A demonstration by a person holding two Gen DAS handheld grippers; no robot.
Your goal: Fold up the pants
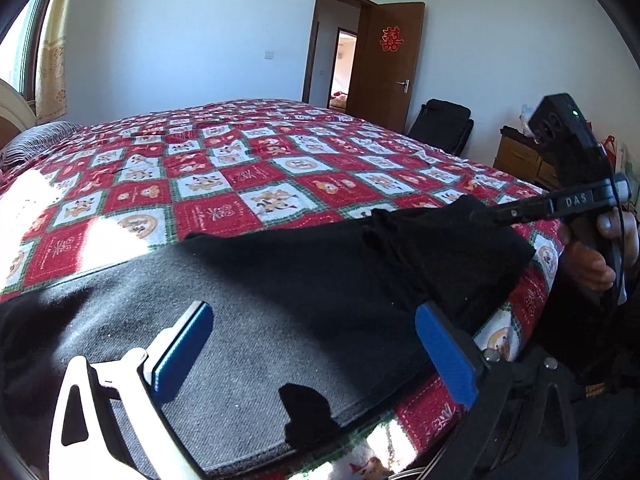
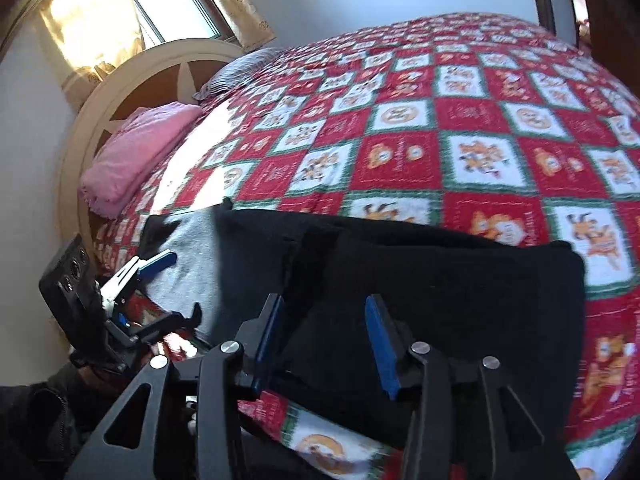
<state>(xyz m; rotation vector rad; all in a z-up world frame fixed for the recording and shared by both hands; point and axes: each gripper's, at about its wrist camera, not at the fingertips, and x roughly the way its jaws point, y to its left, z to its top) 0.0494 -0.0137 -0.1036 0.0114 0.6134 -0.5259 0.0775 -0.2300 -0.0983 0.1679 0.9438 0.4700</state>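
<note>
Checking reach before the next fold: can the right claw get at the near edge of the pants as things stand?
Probably yes. The right claw is open and hangs just above the near edge of the black pants, which lie flat on the bedspread. Nothing sits between them; the left claw is off to the side.

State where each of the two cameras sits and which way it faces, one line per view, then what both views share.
Left wrist: rides the left gripper, jaws open over the black pants, facing across the bed toward the door; the right hand shows.
Right wrist: rides the right gripper, open above the pants' folded end, facing the headboard and window.
Shared: pants, bed, each other's gripper.
</note>
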